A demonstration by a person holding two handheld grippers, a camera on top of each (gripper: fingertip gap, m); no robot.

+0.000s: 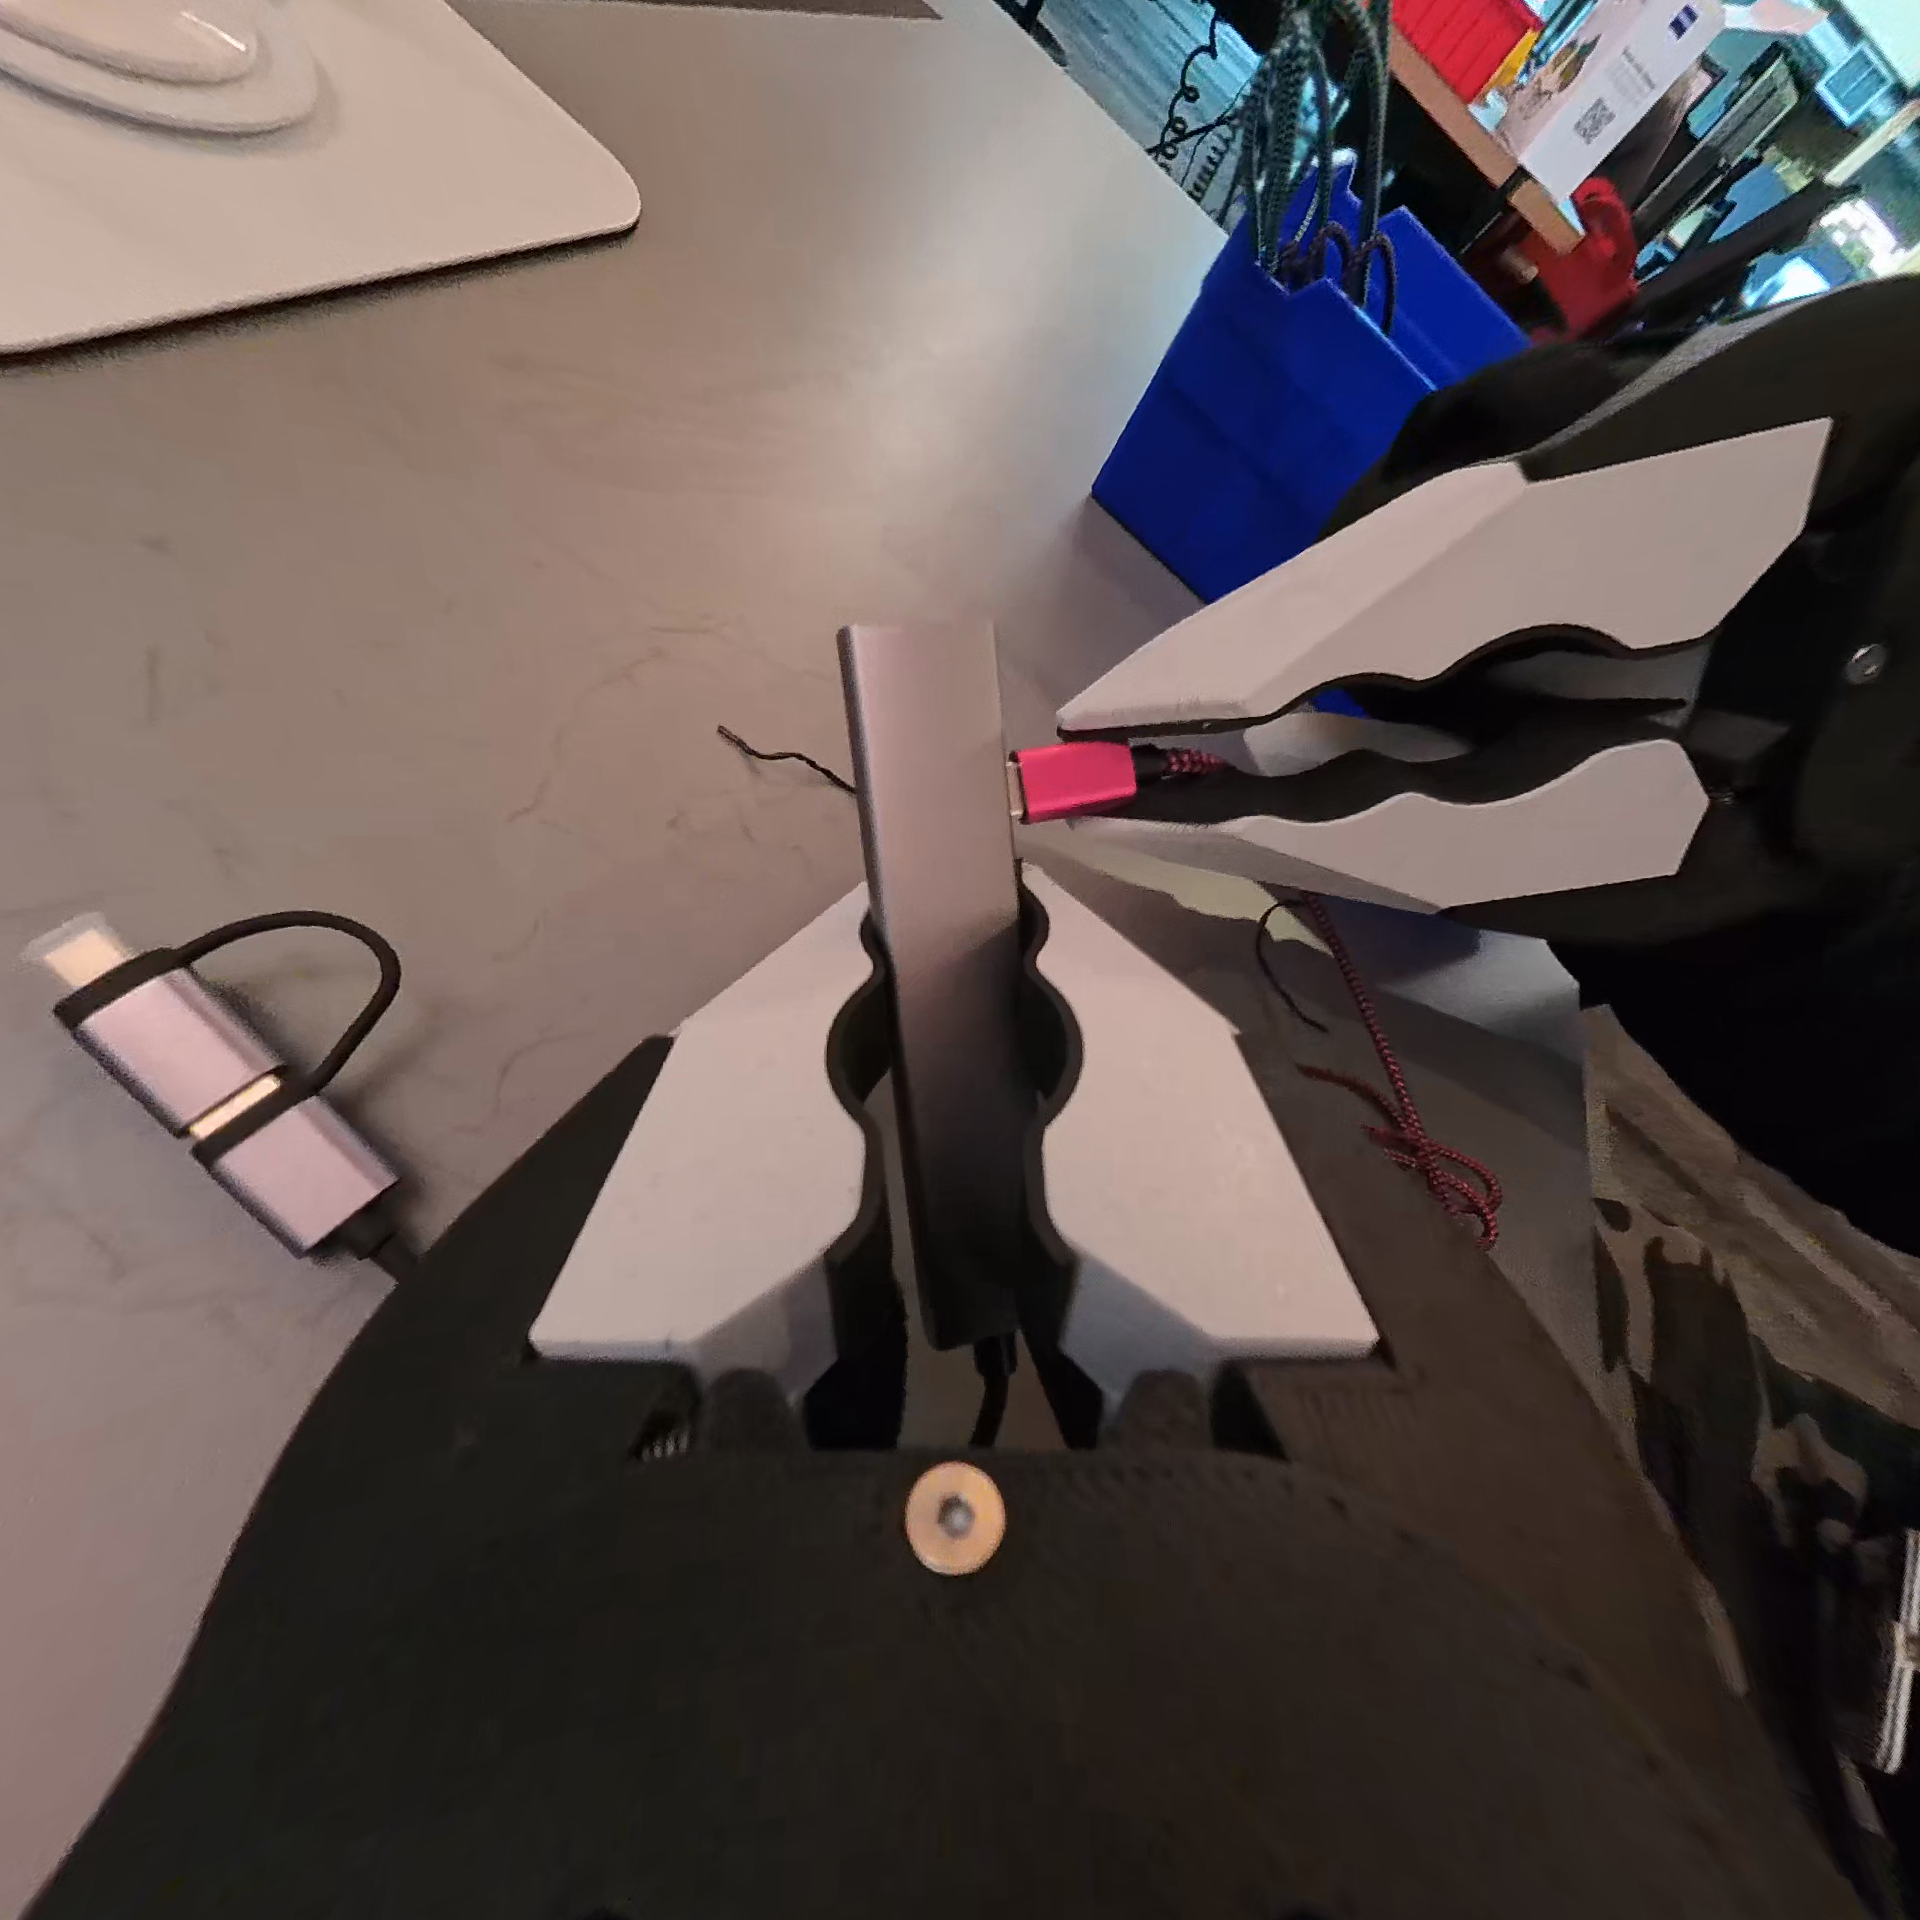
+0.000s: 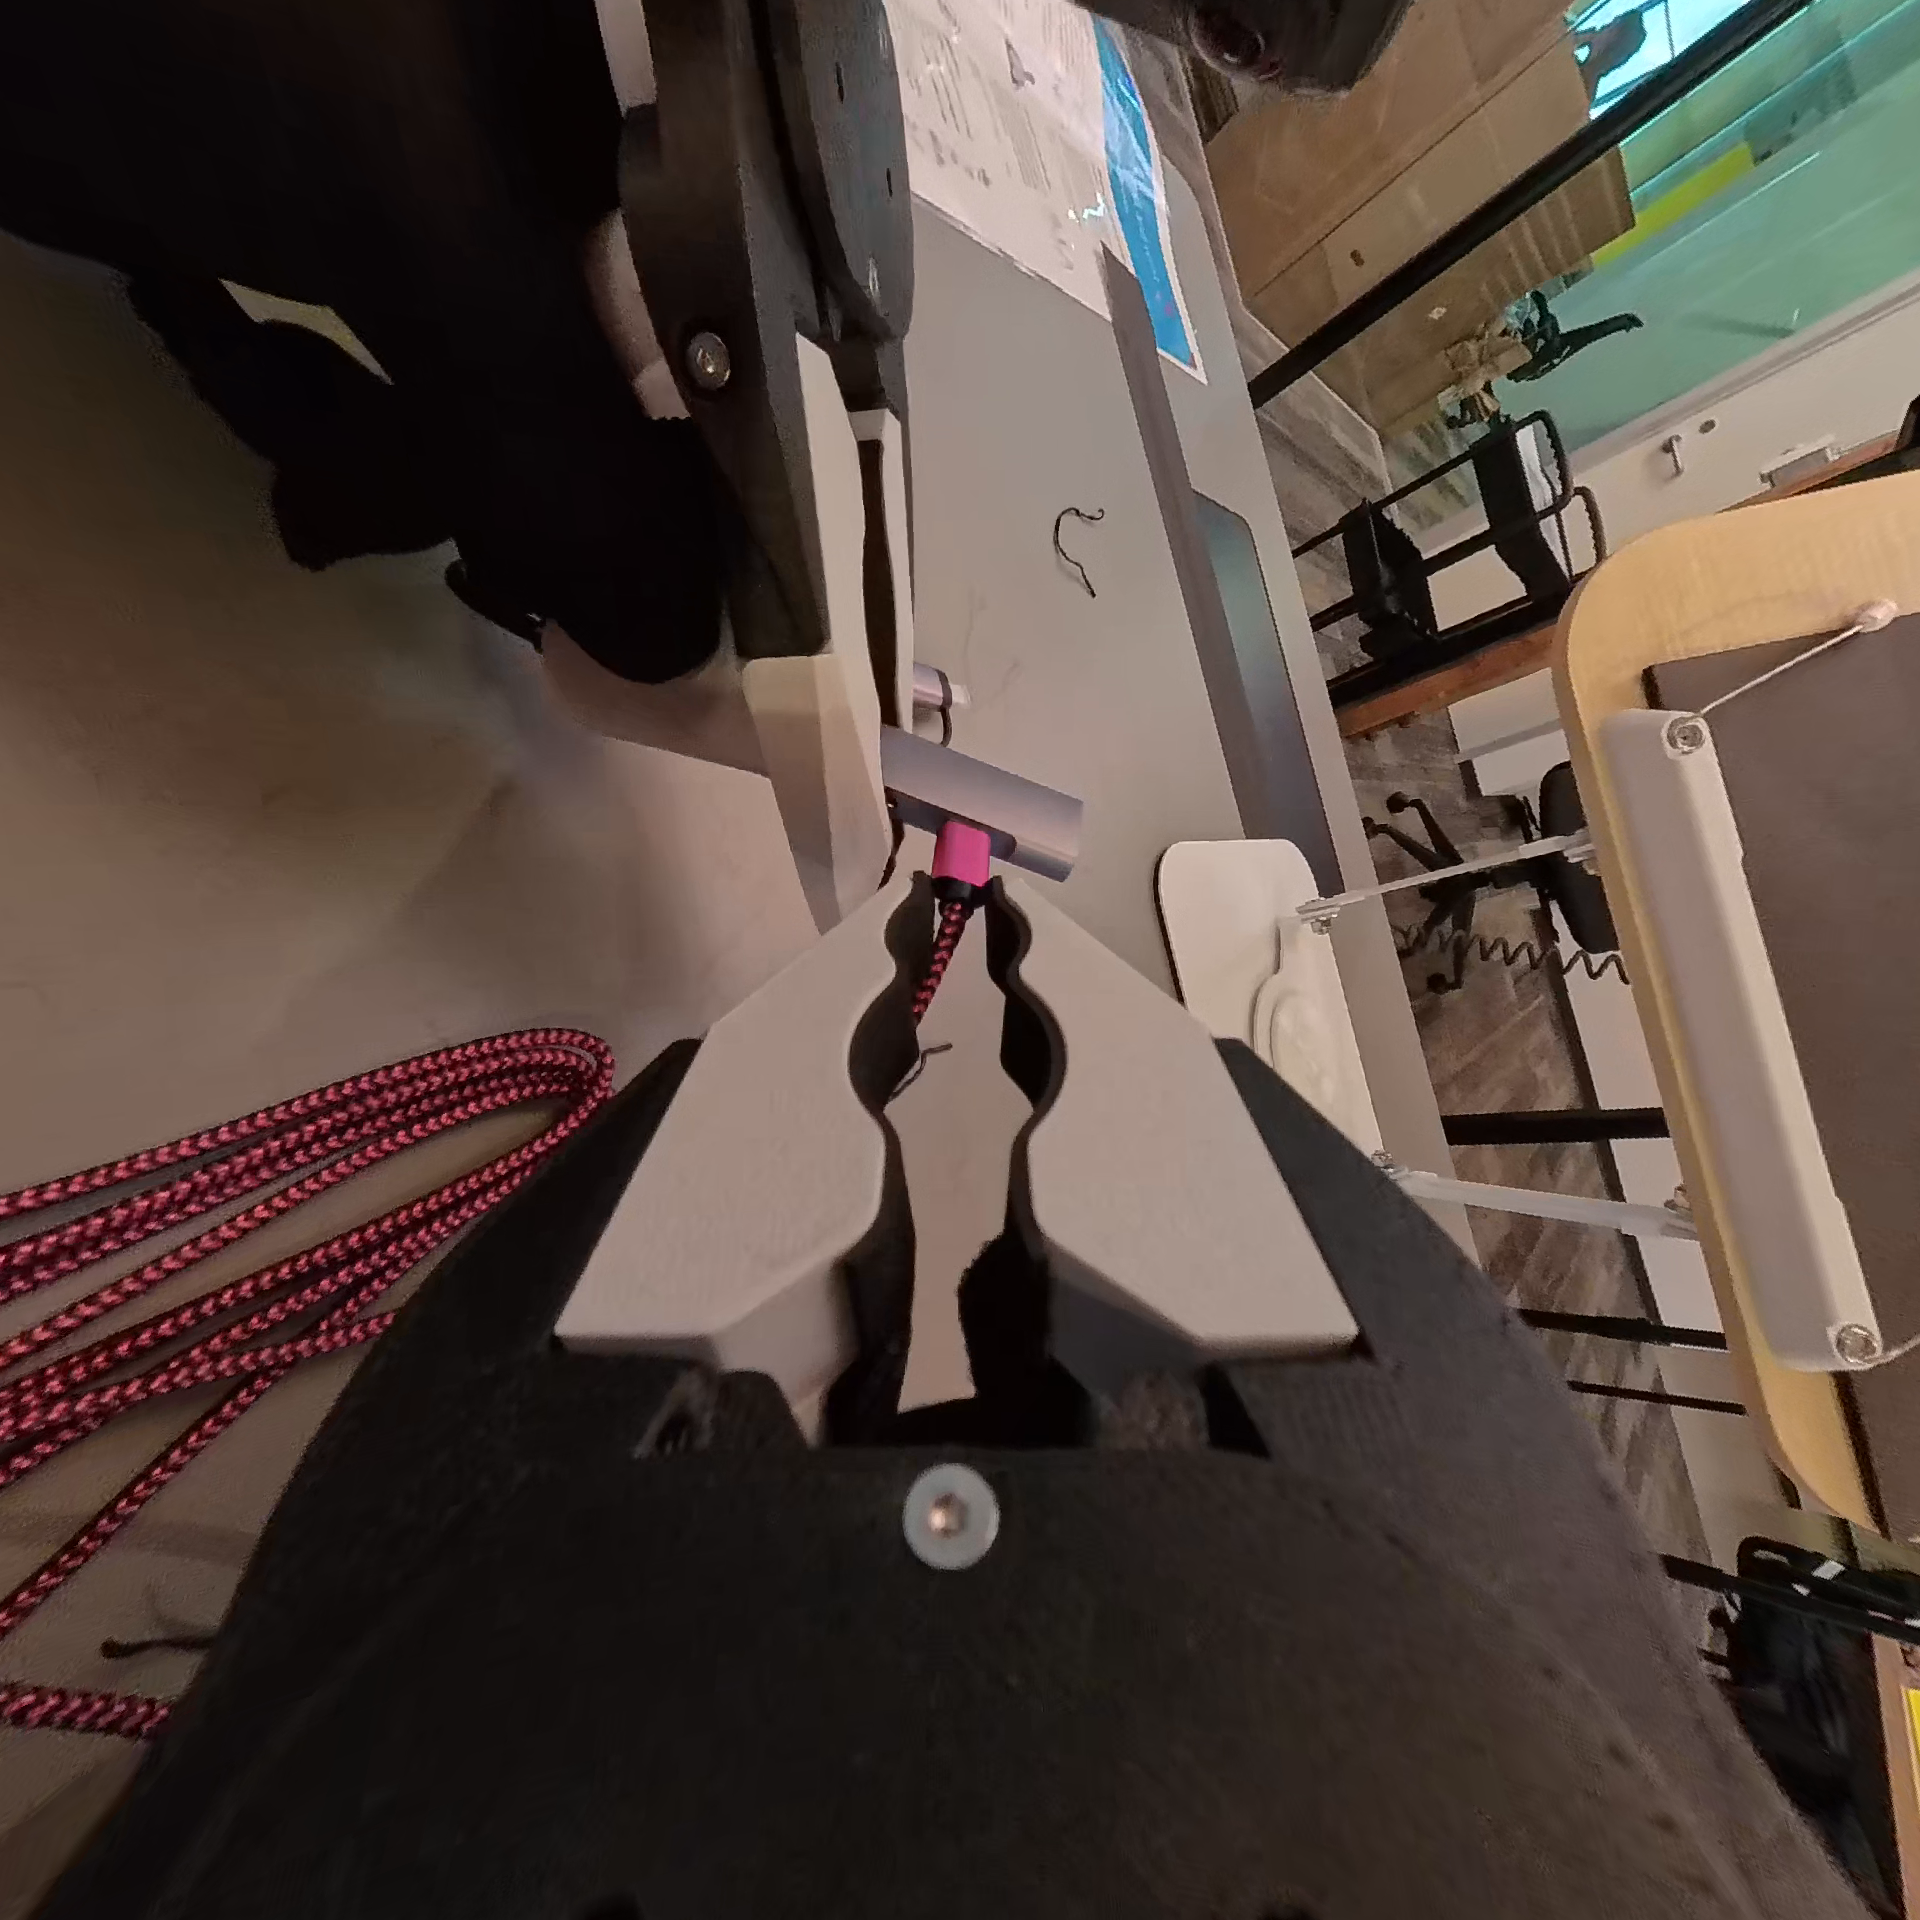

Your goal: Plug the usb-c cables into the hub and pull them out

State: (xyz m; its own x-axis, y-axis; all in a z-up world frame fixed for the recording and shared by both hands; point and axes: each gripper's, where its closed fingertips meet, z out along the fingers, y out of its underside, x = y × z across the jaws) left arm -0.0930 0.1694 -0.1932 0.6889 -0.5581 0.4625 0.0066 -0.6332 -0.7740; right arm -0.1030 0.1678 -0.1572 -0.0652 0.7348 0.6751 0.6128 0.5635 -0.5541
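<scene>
We've got the hub point(image 1: 935, 894) clenched edge-on in the left gripper point(image 1: 951, 925), standing up off the grey table point(image 1: 416, 623) w/ its far end free. The right gripper point(image 1: 1060, 774) comes in from the side, jaws closed down on the pink plug point(image 1: 1070, 781) at its rear, where the braided cable point(image 2: 940, 961) starts. The plug's metal tip sits right at the hub's side face; we can't tell if it's fully seated or just at the port mouth.

Risks, as we judge them:
- Grip is far back, near the strain relief, so a push or pull could bend the cable instead of moving the plug straight; the plug may pivot in the jaws.
- In the right wrist view the plug looks a bit off-square to the hub, so side load on the port, jamming or a scraped connector is possible.
- The hub is held low, w/ the port well above the grip, so lateral force levers it and it could twist or slip in the left jaws.
- The cable's coils point(image 2: 260, 1174) lie loose beside the right gripper and could snag or drag.

Pose: left gripper points fwd and slightly up, holding the hub near-vertical. Right gripper is rolled on its side, approx. perpendicular to the left one, tips just beside the hub. A spare adapter point(image 1: 223, 1091) lies on the table, well off to the left.
</scene>
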